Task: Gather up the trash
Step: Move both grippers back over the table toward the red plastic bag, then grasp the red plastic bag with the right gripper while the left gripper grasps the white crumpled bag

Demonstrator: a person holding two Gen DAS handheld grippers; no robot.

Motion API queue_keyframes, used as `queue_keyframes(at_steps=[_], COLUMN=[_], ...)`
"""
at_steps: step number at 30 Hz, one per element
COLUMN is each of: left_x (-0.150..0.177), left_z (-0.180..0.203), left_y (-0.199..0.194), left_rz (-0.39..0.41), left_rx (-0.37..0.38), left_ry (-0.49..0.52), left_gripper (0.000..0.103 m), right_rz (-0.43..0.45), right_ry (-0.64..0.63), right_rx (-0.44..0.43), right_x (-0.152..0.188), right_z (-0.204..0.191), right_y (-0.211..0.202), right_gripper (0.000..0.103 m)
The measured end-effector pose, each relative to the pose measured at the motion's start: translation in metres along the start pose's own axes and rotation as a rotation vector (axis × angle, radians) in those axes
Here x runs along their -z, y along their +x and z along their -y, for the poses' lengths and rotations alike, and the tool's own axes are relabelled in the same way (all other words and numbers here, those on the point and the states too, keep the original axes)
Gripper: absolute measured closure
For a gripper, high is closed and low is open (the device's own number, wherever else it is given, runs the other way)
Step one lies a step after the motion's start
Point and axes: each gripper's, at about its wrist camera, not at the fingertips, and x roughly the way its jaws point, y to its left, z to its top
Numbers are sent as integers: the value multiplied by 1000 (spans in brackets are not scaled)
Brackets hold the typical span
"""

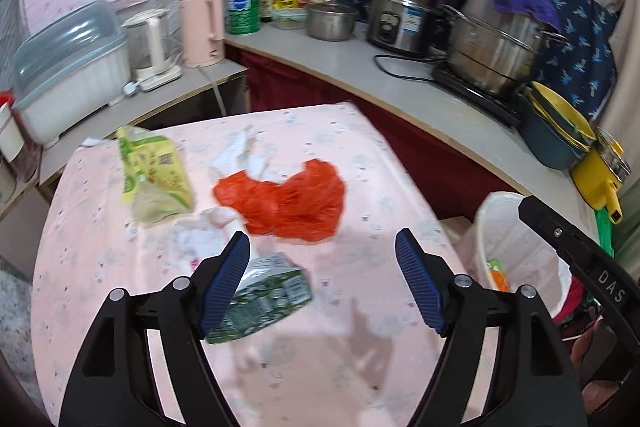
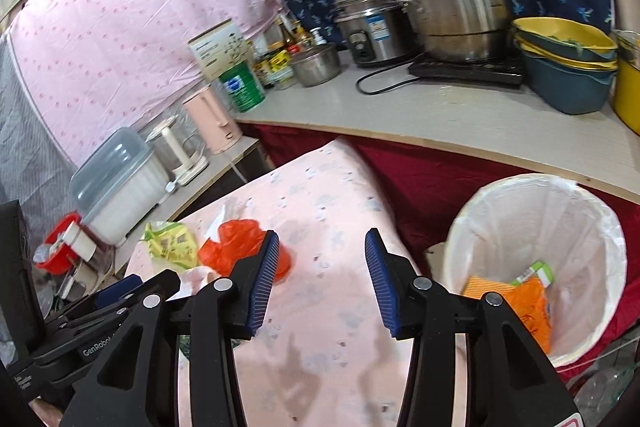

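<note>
On the pink tablecloth (image 1: 380, 187) lie a red plastic bag (image 1: 288, 201), a yellow-green wrapper (image 1: 154, 175), white crumpled tissues (image 1: 244, 155) and a green flattened carton (image 1: 268, 297). My left gripper (image 1: 322, 259) is open above the table, its left finger over the carton's edge. My right gripper (image 2: 322, 267) is open and empty over the table's right part, left of the white-lined trash bin (image 2: 476, 227), which holds orange and green wrappers (image 2: 524, 297). The bin also shows in the left wrist view (image 1: 500, 211). The red bag (image 2: 232, 247) and wrapper (image 2: 172, 245) lie beyond the right gripper's left finger.
A grey counter (image 1: 320, 59) curves behind the table with steel pots (image 1: 492, 47), a rice cooker (image 1: 400, 17), pink kettle (image 1: 202, 29), green tin (image 1: 242, 9), stacked bowls (image 1: 556, 131) and a lidded box (image 1: 68, 67). A red cloth hangs below the counter.
</note>
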Motion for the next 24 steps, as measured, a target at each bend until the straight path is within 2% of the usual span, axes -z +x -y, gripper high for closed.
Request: queue_keyframes(at_steps=[9,11,24], left_x=[7,7,12], left_z=[-64,-76,-127], left_y=[15,22,74], left_rz=[-41,-53,-142], left_rx=[-67,-75,-71], left_ry=[-99,-124,-230], left_gripper=[31,28,22], right_rz=[-64,-79,-167], right_ry=[-42,-46,-74], right_rx=[-44,-50,-52], right_x=[9,10,16], right_z=[-45,-52,-82], right_y=[45,55,136], right_gripper=[50,47,41])
